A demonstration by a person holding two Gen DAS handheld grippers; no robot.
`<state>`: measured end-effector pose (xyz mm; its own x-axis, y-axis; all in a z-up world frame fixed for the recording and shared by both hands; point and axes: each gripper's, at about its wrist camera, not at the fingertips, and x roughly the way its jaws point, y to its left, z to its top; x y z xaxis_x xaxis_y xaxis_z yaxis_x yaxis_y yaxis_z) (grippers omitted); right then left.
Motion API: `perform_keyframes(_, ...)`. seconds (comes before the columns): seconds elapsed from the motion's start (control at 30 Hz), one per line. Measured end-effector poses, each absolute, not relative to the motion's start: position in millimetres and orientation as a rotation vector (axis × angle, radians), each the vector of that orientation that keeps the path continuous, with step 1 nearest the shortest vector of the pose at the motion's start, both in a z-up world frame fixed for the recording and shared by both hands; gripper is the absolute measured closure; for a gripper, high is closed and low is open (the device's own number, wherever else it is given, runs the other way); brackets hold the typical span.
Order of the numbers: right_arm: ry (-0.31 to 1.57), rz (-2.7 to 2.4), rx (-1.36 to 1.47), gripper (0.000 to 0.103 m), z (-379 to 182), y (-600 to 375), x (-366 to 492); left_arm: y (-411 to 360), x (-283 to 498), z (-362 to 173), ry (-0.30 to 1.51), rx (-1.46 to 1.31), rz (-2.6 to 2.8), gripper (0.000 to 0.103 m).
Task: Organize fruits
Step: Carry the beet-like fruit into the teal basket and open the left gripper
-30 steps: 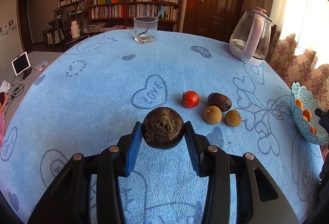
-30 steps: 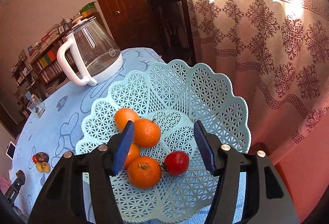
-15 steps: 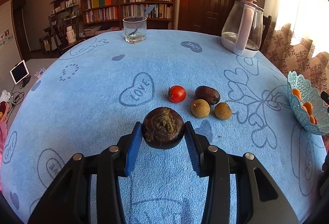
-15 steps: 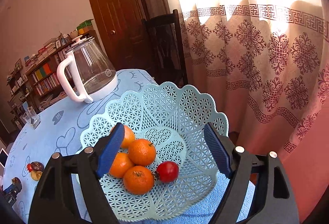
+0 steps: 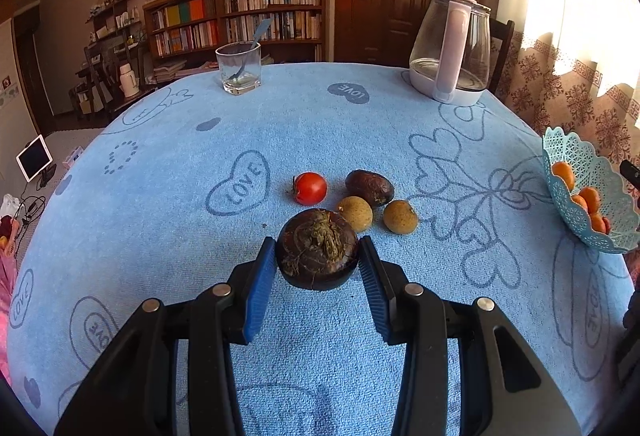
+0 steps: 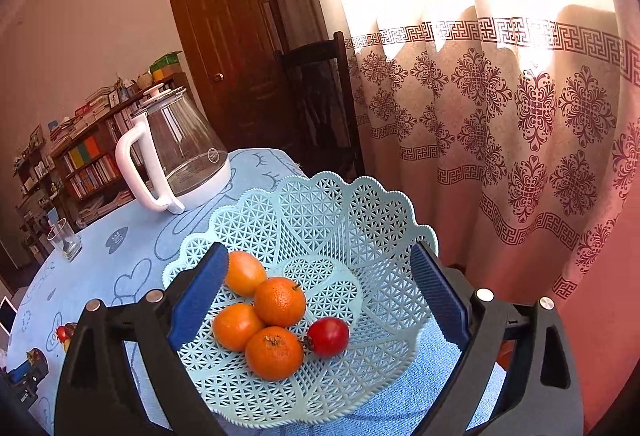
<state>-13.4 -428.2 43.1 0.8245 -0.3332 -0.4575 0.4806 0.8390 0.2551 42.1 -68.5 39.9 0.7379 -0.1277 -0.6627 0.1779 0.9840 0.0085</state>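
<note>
Left claw (image 5: pixel 318 268) clamped on dark round fruit (image 5: pixel 317 248), lifted above the counter (image 5: pixel 160 236).
Right claw (image 6: pixel 318 298) has spread wider over the basket (image 6: pixel 320 203) (tomato (image 6: pixel 327 336) delivered beside oranges (image 6: pixel 274 352)); more fruit waits.

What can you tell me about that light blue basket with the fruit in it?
The basket is pale blue, apparently plastic, a shallow bowl of open lattice with a scalloped, beaded rim. It sits upright on the blue tablecloth near the table's edge by the curtain. Inside lie four oranges clustered together and one red tomato beside them. The right gripper hangs wide open above it; no contact shows.
</note>
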Motion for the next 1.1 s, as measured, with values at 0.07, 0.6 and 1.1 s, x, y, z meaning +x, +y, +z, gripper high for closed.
perform_keyframes(0.07,0.410,-0.436,0.361,0.008,44,-425,-13,-76,41,42,0.718,0.086,-0.177,0.061)
perform_keyframes(0.6,0.329,-0.474,0.404,0.008,55,-446,-30,-149,43,53,0.703,0.202,-0.286,0.061)
perform_keyframes(1.1,0.316,-0.483,0.452,0.008,53,-449,-33,-256,56,70,0.659,0.244,-0.522,0.061)
